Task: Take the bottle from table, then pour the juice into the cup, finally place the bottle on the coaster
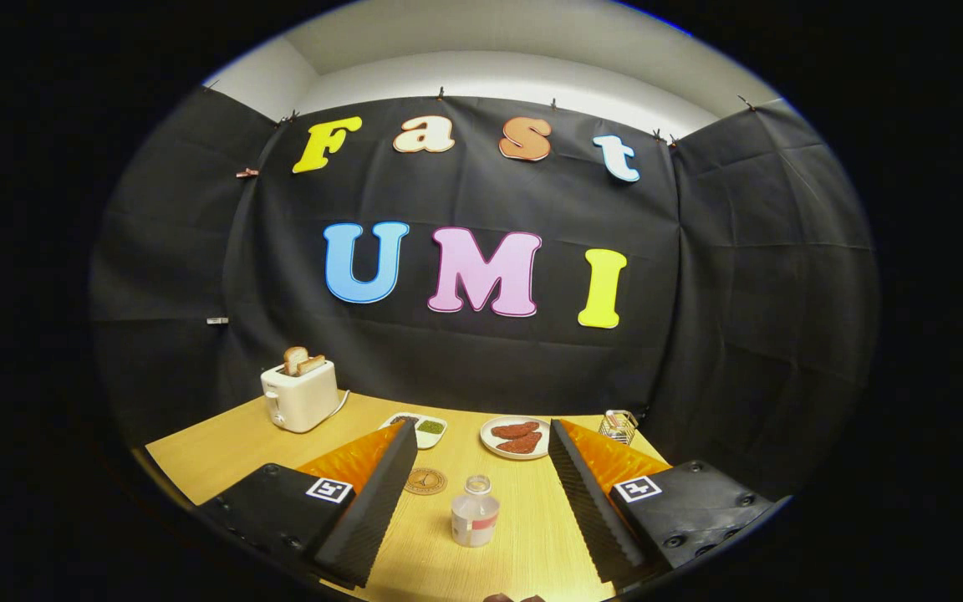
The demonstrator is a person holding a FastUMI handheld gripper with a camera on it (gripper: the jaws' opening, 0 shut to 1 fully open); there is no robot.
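The bottle [475,521], a small clear one with a pale cap and a red-and-white band round its lower half, stands upright on the wooden bench [214,456], between the two fingers of the tongs [476,439] and nearer their bases than their tips. It touches neither finger; bare bench shows on both sides of it. The tongs are spread wide apart and hold nothing.

Just beyond the bottle and a little to its left lies the coaster [425,481], a round brown disc with a dark printed pattern, flat on the bench and close beside the left finger. Nothing stands on it.

Farther back, near the fingertips, a round white plate [490,445] carries two reddish-brown pieces of food [518,436] lying side by side. To its left, partly hidden by the left fingertip, sits a small white divided dish [426,429] with something green in one compartment and something darker in the other. To the right of the plate, just past the right fingertip, is a small wire rack [619,425]; what it holds is too small to tell.

At the far left of the bench stands a white toaster [299,396] with two slices of toast [303,361] sticking up from its slots, and its cord trails off to the right. Black cloth closes the booth behind and at both sides of the bench.
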